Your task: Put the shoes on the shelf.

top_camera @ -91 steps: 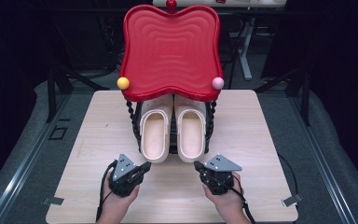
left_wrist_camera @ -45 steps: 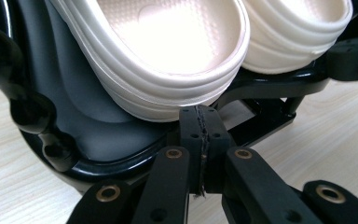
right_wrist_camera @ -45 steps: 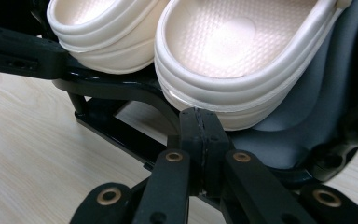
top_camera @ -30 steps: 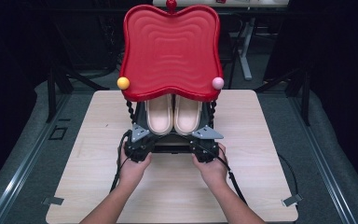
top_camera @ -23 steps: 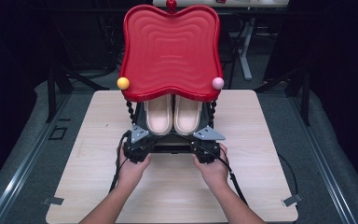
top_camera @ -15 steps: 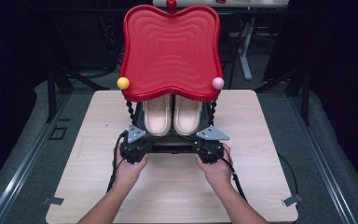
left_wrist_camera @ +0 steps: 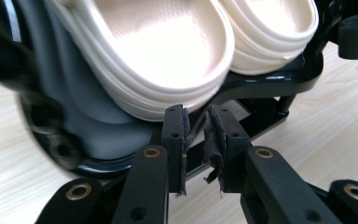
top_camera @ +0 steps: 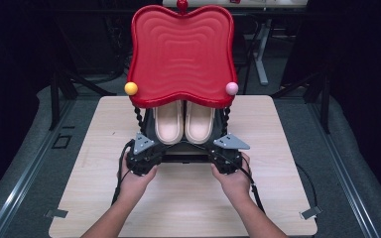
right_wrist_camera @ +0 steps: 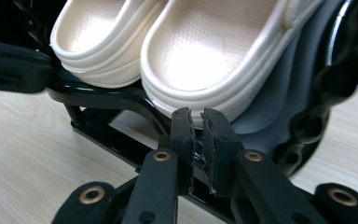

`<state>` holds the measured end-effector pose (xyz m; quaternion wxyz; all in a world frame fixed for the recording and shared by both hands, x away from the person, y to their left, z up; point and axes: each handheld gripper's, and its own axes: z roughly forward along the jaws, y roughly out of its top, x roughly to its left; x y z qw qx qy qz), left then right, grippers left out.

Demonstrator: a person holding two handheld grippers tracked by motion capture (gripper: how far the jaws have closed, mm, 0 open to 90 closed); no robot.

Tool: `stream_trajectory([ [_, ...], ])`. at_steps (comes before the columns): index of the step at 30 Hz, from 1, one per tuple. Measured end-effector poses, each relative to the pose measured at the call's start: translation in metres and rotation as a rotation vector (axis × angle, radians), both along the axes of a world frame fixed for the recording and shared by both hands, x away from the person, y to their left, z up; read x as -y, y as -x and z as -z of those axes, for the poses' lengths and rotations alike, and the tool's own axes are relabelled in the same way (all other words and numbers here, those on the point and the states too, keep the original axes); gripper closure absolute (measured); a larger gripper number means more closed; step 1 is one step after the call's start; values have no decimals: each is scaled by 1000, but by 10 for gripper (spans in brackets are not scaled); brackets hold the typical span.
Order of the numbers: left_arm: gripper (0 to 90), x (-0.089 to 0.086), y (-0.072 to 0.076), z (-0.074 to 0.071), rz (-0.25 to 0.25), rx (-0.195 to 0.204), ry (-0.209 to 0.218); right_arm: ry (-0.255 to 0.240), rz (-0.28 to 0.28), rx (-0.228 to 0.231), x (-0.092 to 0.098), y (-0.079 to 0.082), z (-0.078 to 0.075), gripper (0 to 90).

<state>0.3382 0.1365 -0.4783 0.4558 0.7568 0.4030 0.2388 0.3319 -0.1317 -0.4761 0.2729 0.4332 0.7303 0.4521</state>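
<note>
Item: pair of cream clogs on a black rack, wooden table (top_camera: 287, 198).

Left clog (top_camera: 168, 122): heel end sits just above and beyond the tips of the left gripper (left_wrist_camera: 196, 122). In the left gripper view its ribbed sole edge (left_wrist_camera: 158, 100) hangs directly over the gap between the jaws; whether the left jaw tip touches the sole cannot be told.

Right clog (top_camera: 200, 121): heel end lies just above and beyond the right gripper (right_wrist_camera: 196, 122). In the right gripper view its sole edge (right_wrist_camera: 200, 100) overhangs both jaw tips, very close, contact unclear.

Black rack (top_camera: 183, 157): glossy lower bar runs between the two grippers, immediately ahead of and below each set of jaws. The clogs lean on it, toes up under the red tray (top_camera: 181, 52).

Left gripper state: jaws stand a little apart, having just been opening; a narrow gap shows between the worn pads (left_wrist_camera: 185, 130), with no object pinched there, only rack and table seen through it.

Right gripper state: jaws slightly parted, likewise just opening; the slit between the pads (right_wrist_camera: 189, 133) holds nothing.

Hands: left hand (top_camera: 135, 177) and right hand (top_camera: 235, 177) grip the tools side by side, near the table's middle, below the clogs in the high view.

Tray fittings: yellow ball (top_camera: 131, 88) above the left gripper, pink ball (top_camera: 231, 88) above the right.
</note>
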Motion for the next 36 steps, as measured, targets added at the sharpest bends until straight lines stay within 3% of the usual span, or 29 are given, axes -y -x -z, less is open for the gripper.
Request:
stream_trajectory([
  [7,681,-12,-4,-14,-60,30,34,-53,37,15,10,-3,-8,752],
  [10,648,-12,-6,-16,-68,37,36,-50,45,12,12,-4,-12,745],
  [18,523,-6,-16,-20,-104,70,83,-120,50,19,11,-12,-18,650],
  [24,497,-1,-23,-16,-129,60,79,-167,64,3,8,-18,-16,606],
  [29,482,1,-28,-11,-132,49,72,-164,66,-40,8,-26,-12,586],
  [36,486,5,-32,-7,-130,26,73,-178,73,-55,5,-32,-8,596],
])
